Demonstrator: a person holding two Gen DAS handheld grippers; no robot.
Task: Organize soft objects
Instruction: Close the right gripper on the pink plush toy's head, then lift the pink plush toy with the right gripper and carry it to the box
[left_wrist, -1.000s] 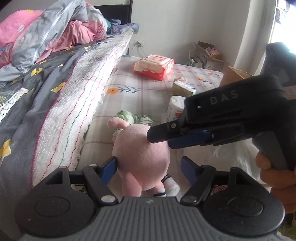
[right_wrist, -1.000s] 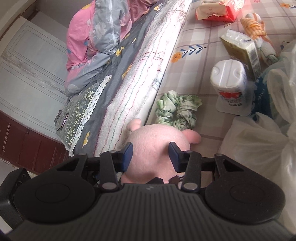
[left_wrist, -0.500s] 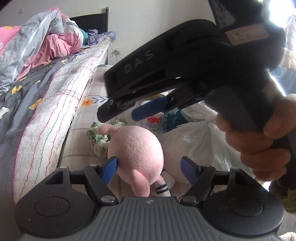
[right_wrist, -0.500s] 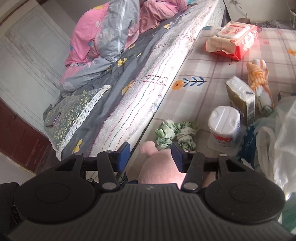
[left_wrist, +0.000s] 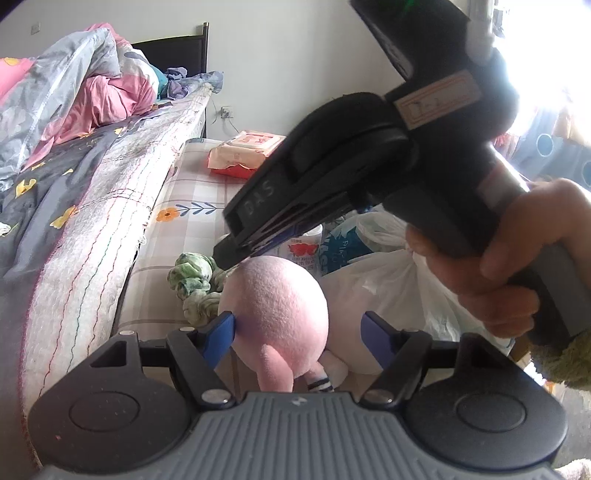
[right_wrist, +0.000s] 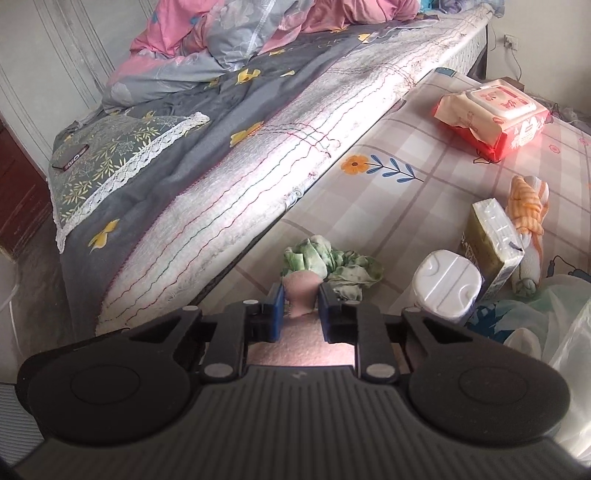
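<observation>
- Pink plush toy (left_wrist: 280, 306) stands on the checked sheet (right_wrist: 406, 206) beside a green scrunchie (right_wrist: 332, 262).
- Right gripper (right_wrist: 300, 301), a second ago loosely astride the head, is now closing, clenched on an ear.
- Left gripper (left_wrist: 295, 326) stays spread around the body, only its left pad touching.
- Only the left wrist view shows the person's hand (left_wrist: 491, 266); only the right shows the pinched ear.

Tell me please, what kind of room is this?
Most likely a bedroom in a home: a bed with a grey flowered sheet, a crumpled pink and grey duvet, and a checked flowered mat beside it holding household items.
</observation>
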